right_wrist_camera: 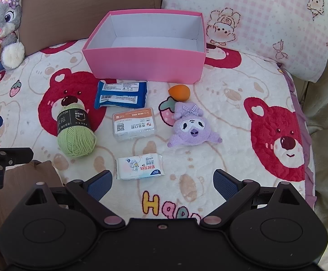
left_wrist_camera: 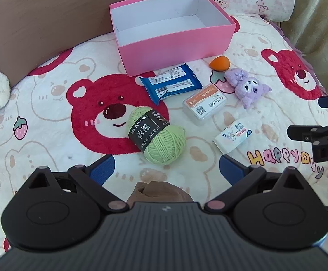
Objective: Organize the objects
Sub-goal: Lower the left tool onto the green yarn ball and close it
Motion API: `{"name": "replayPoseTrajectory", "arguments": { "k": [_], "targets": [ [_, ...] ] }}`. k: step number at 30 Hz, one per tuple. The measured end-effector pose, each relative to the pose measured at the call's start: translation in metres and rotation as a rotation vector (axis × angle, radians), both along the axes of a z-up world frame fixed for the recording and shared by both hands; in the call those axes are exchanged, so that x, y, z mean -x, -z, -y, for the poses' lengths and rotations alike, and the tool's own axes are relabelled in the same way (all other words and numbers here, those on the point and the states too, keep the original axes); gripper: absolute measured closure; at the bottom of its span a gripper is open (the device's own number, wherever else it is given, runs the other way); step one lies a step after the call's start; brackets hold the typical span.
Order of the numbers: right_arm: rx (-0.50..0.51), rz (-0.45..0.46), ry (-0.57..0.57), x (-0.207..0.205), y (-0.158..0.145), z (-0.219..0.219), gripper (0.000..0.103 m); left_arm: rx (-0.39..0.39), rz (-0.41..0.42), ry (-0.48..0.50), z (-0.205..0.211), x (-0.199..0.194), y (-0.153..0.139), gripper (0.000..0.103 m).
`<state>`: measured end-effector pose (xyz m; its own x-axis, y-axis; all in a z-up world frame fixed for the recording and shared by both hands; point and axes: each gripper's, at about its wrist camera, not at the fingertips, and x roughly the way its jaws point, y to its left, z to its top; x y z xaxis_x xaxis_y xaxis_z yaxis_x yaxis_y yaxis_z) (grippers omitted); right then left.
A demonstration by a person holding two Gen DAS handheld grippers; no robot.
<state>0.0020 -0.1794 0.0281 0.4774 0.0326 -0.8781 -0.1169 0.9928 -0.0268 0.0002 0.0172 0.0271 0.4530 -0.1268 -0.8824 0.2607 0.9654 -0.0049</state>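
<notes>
Both the left hand-held gripper (left_wrist_camera: 165,169) and right hand-held gripper (right_wrist_camera: 162,181) gape wide, empty; the green cotton yarn ball (left_wrist_camera: 157,135) lies at twelve o'clock of the left one.

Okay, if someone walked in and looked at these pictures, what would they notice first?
Probably the empty pink box at the back of the bear-print blanket. Next, the green yarn ball in front of it to the left, and the purple plush toy lying to the right.

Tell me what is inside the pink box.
Nothing visible: the pink box shows only bare white walls and floor. Its near wall hides the front strip of floor in both views, so that strip cannot be checked.
</notes>
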Motion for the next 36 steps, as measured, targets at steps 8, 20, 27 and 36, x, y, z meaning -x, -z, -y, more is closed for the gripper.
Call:
{"name": "replayPoseTrajectory", "arguments": {
  "k": [8,20,27,36],
  "targets": [
    [-0.048,0.062,-0.028,-0.003,0.000,-0.008,0.005,-0.046,0.031,0.063,-0.020,-0.017,-0.007,0.003],
    [-0.182,0.180,-0.193,-0.018,0.034,-0.065,0.005,0.004,0.012,0.131,-0.066,-0.081,0.012,0.009],
    [-0.295,-0.039,-0.189,-0.036,0.078,-0.089,0.005,0.105,-0.020,0.236,-0.067,-0.104,0.046,0.011],
    [-0.539,-0.207,-0.106,-0.065,0.116,-0.107,0.009,0.176,-0.072,0.285,-0.060,-0.137,0.082,0.011]
  ]
}}
